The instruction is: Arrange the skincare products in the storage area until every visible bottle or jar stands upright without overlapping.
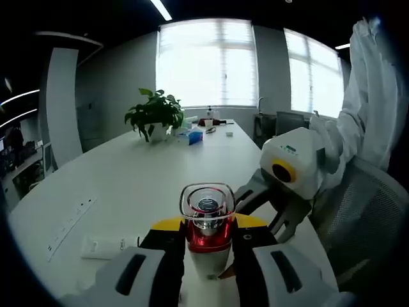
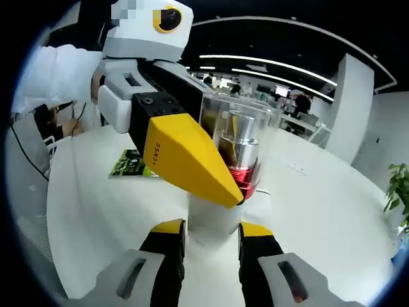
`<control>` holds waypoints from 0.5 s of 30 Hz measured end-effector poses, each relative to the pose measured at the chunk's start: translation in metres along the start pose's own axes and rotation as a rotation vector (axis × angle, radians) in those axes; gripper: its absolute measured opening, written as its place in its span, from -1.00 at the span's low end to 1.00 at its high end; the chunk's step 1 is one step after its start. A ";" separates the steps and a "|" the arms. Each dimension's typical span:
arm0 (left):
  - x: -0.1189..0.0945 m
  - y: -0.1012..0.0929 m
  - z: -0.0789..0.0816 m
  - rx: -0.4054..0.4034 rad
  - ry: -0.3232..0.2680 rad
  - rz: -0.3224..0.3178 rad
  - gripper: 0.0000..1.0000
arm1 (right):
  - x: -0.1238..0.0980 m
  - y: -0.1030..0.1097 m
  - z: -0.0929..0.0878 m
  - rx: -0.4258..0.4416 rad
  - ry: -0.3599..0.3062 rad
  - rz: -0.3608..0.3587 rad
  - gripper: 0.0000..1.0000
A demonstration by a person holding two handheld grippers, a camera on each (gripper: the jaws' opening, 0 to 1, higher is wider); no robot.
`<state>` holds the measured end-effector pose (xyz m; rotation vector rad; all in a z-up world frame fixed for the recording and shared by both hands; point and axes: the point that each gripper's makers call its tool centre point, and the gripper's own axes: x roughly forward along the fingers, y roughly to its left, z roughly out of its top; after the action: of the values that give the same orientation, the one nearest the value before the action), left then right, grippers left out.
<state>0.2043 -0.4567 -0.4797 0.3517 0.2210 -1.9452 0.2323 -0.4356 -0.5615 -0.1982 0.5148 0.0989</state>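
— Where is the bottle (image 1: pixel 207 225) found?
— At six o'clock, upright on the white table (image 1: pixel 128 173), clamped by the left gripper (image 1: pixel 207 272).
— And the right gripper (image 2: pixel 211 246)?
— Jaws are held around the white base; contact cannot be told.

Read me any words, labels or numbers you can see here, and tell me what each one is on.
"XENSE", as best it reads: small dark letters on the yellow fingertip of the left tongs.
Green card on the table: print too blurred to read.
White strip: markings too small to read.
Bottle: no legible label.
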 end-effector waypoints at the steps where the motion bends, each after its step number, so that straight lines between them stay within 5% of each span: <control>1: 0.000 -0.001 -0.001 -0.009 0.002 0.003 -0.49 | 0.000 0.000 0.000 0.000 0.000 0.000 -0.47; 8: -0.008 0.041 -0.020 -0.046 -0.010 0.023 -0.39 | -0.004 0.002 0.001 0.011 0.002 0.014 -0.40; 15: -0.011 0.030 -0.019 -0.019 -0.002 0.072 -0.29 | -0.008 0.004 0.002 0.011 0.014 0.034 -0.18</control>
<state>0.2385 -0.4529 -0.4932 0.3410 0.2223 -1.8714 0.2258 -0.4319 -0.5564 -0.1797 0.5326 0.1276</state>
